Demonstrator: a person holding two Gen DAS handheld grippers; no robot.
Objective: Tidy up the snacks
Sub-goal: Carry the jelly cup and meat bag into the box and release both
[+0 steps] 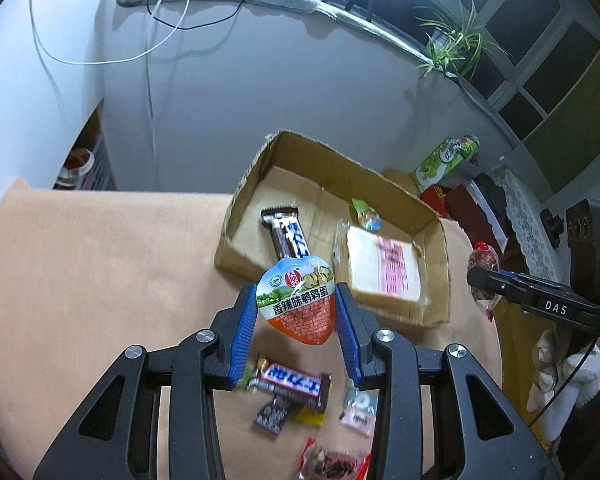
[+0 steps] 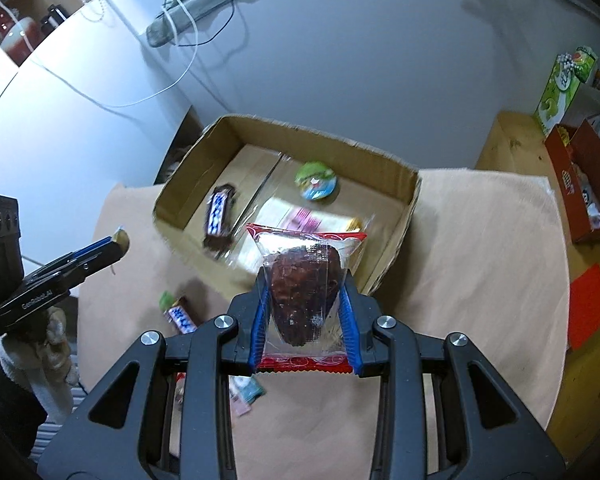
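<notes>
left gripper (image 1: 296, 300): egg pouch (image 1: 298, 304) was clamped | right gripper (image 2: 305, 300): jerky pack (image 2: 304, 296) was clamped | box (image 1: 440, 264) was seen ahead of both

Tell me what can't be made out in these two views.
- Left wrist: red snack bag cut off by bottom edge.
- Left wrist: Snickers bar blurred, partly behind left tongs.
- Right wrist: pink packet mostly hidden under right tongs.
</notes>
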